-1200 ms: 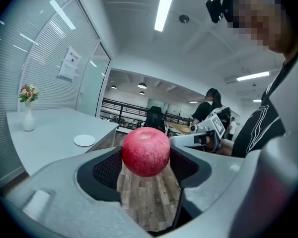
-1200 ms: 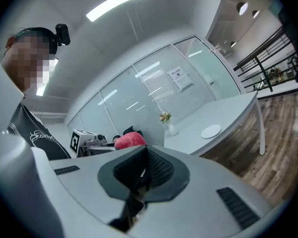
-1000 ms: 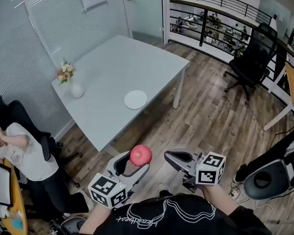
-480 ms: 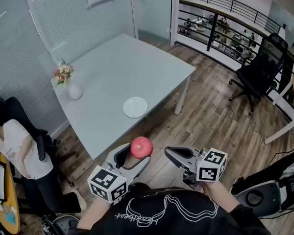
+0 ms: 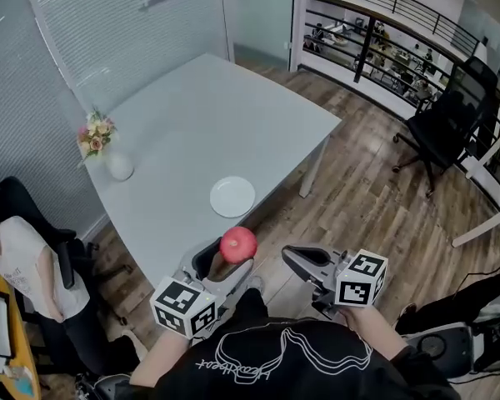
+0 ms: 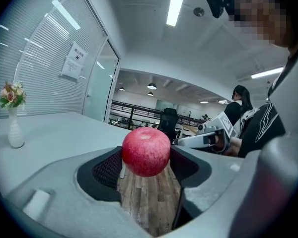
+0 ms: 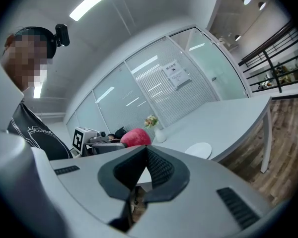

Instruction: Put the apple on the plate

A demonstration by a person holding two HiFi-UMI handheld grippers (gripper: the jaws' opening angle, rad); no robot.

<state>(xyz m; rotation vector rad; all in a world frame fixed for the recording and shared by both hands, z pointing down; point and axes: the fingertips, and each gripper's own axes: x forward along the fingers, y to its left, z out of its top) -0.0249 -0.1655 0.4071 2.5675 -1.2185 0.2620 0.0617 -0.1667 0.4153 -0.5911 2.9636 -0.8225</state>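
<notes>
While the left tool grips the apple at its tips, the right tool sits closed, empty.

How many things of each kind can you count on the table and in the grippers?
apple: 1, held in the left gripper
plate: 1
vase of flowers: 1
Total: 3
</notes>
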